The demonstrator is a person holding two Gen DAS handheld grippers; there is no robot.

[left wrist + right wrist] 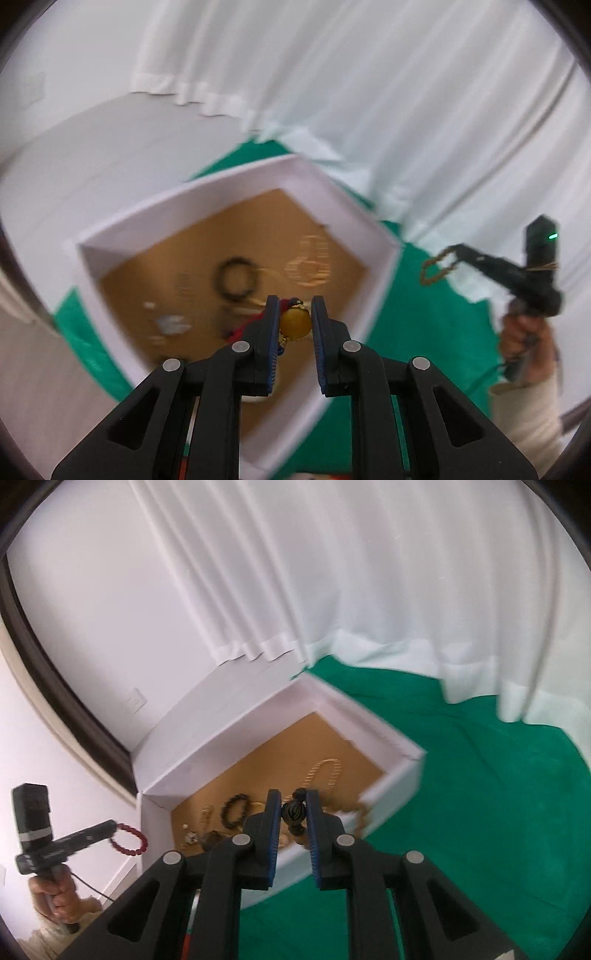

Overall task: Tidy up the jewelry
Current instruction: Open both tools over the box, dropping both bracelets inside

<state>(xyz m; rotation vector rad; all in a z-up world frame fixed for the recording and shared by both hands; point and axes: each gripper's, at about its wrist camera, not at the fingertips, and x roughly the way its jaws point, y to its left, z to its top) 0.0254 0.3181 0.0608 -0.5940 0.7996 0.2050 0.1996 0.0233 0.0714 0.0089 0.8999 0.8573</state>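
Left gripper (294,319) pinches a yellow bead (295,323) of a red beaded bracelet (127,838) over the white box (236,184). Right gripper (294,814) clamps a dark striped bead (293,812) with its tan chain (437,266) dangling. Both look light, limp and slippery, likely safest held by a bead.

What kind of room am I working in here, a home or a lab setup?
Likely a home room dressed for recording: a white curtain hangs behind a table under green cloth, a wall switch sits beside dark trim, and a white box holds the jewelry.
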